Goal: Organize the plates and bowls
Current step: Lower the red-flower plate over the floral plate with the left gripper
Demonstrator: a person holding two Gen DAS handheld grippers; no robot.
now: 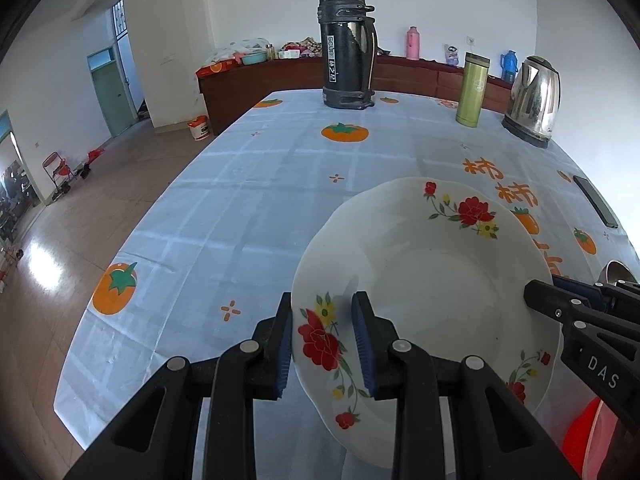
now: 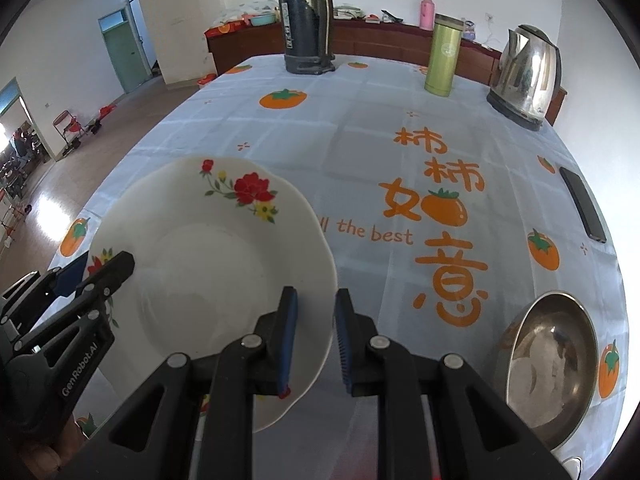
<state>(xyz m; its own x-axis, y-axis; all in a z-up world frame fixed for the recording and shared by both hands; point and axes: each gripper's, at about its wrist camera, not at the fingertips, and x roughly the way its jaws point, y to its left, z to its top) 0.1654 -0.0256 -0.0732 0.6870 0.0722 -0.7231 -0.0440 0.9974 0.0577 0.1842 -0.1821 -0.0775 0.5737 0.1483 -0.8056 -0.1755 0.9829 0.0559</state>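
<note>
Plate (image 1: 432, 280): a white, flower-printed deep plate, held between the two claws above the cloth-covered surface (image 1: 248, 200), its far rim raised so that it tilts toward the cameras. It is the largest thing in hand, and a grip on opposite rims looks chosen to keep such a wide, slippery dish from swinging.

The left claw (image 1: 326, 344) is closed on the rim at about 8 o'clock of the plate, one blue pad under the edge and one on the flowered lip. The right claw (image 2: 314, 340) pinches the opposite rim, near 4 o'clock in its own view, jaws narrow, with the thin edge between the pads.

A steel bowl (image 2: 552, 368) sits on the surface at 4 o'clock in the right wrist view, well apart from the plate; judging by the task, it is a likely partner for stacking or sorting. Something red (image 1: 584, 432) shows at the lower right of the left view, too cut off to name.

At 12 o'clock stand a dark flask (image 1: 347, 48), a green tumbler (image 1: 473, 90) and a steel kettle (image 1: 534, 100), with a phone (image 2: 582, 204) at 3 o'clock, all clear of the work.
</note>
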